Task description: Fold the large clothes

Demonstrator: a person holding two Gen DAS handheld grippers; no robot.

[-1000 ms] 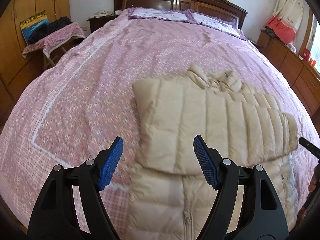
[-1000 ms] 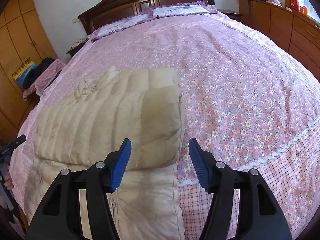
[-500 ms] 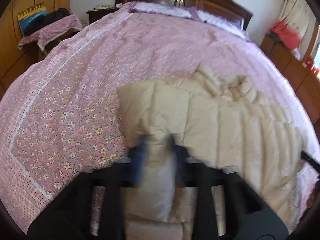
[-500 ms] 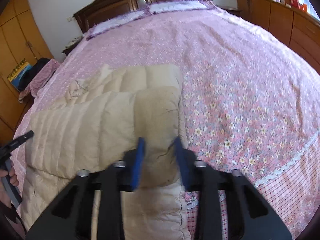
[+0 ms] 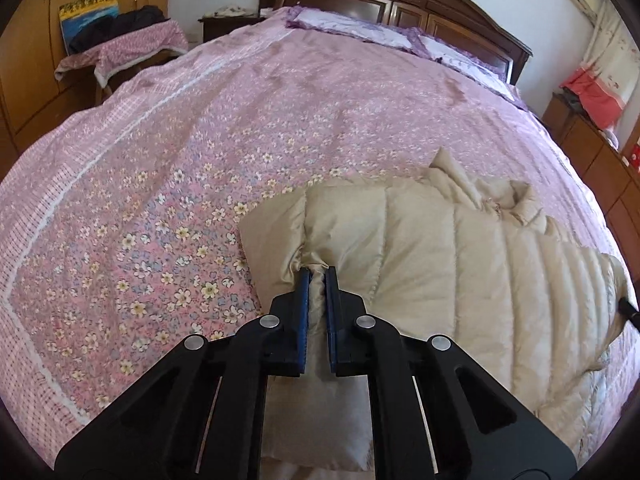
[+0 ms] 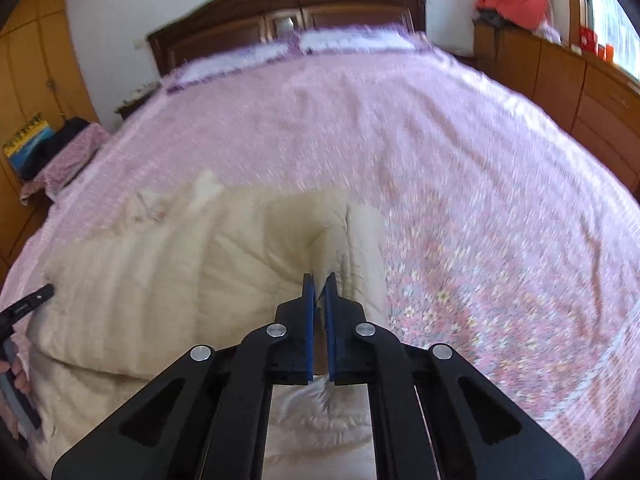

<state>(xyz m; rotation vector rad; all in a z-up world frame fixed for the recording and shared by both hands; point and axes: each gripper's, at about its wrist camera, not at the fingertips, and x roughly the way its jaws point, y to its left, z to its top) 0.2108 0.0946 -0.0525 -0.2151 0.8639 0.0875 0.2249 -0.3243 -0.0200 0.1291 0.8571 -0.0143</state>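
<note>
Where the left wrist camera looks forward along its fingers, the left gripper (image 5: 316,274) reaches in low from the near edge and is clenched on a bunched fold of the beige down jacket (image 5: 440,264), its blue pads (image 5: 304,308) pressed close with puffy fabric squeezed between them. The pinch sits near the jacket's left edge, on the folded upper layer, which puckers toward the tips. The jacket lies on the pink floral bedspread (image 5: 200,184) toward the near right part of the bed, its crumpled collar pointing at the dark wooden headboard (image 5: 400,4). Pillows (image 5: 352,28) rest under the headboard, and a cloth-covered stand (image 5: 128,48) sits beside the bed at the left. No writing can be read here.

In the right wrist view, which is blurred, the right gripper (image 6: 319,280) likewise comes in low and level from the near edge and grips the down jacket (image 6: 160,264) near its right edge, blue pads (image 6: 308,312) nearly together with a ridge of fabric caught between them. The other gripper's black tip (image 6: 28,304) shows at the far left edge, at the jacket's opposite side. A wooden dresser (image 6: 560,80) runs along the right wall. No label is legible.
</note>
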